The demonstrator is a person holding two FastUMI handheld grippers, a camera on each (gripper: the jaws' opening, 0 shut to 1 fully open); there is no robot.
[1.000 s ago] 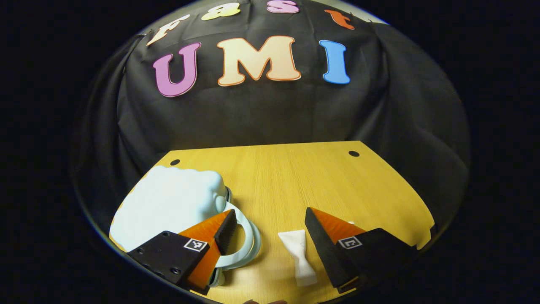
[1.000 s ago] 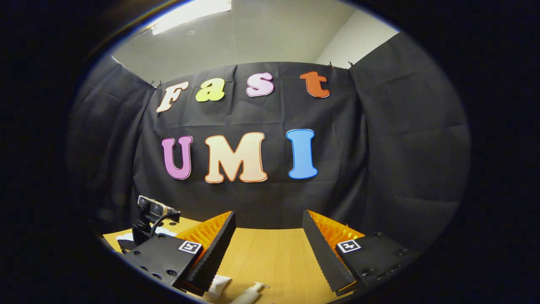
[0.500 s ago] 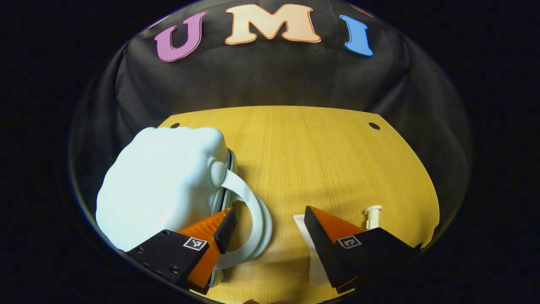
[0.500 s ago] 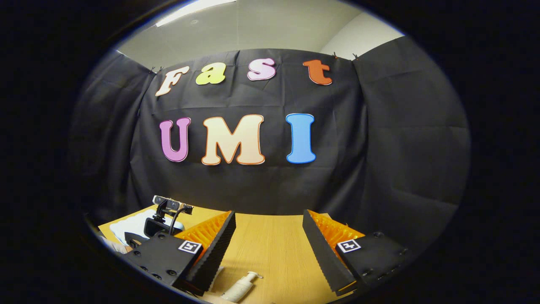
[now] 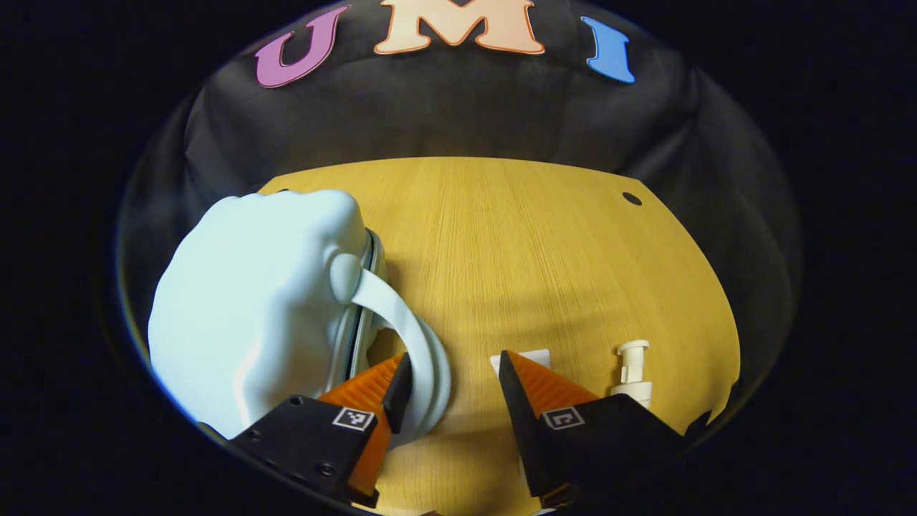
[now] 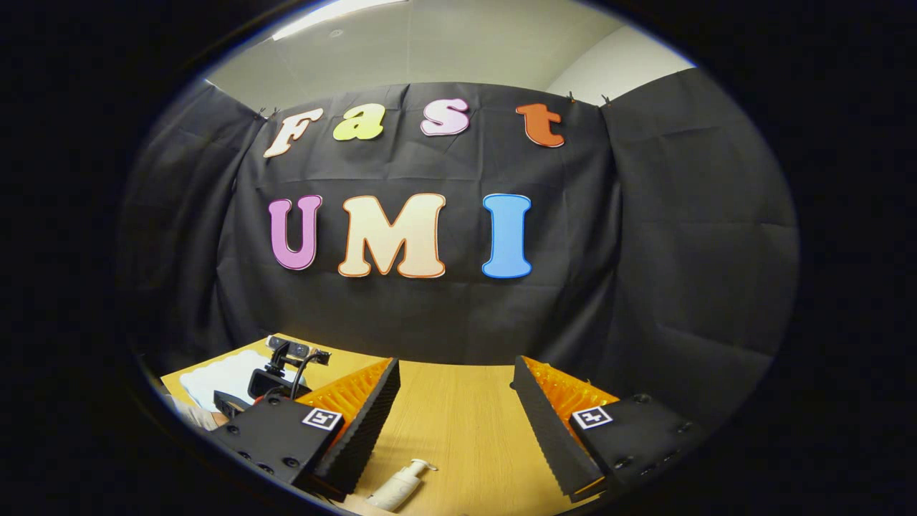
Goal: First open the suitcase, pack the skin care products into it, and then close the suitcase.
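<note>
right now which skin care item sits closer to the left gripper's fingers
The flat white tube, partly hidden behind one finger of the left gripper; the cream pump bottle lies farther out, beside that finger.

Overhead light from a ceiling panel [image 6: 337, 11] brightens the counter [image 5: 544, 251], glares on the pale suitcase [image 5: 251, 308] and casts a soft shadow band across the wood, while fisheye distortion bends and dims both views' edges.

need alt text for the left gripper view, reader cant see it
The left gripper hovers open over a wooden table, one finger at the looped handle of a closed pale blue suitcase. A white tube lies partly hidden behind the other finger, with a cream pump bottle beside it.
</note>
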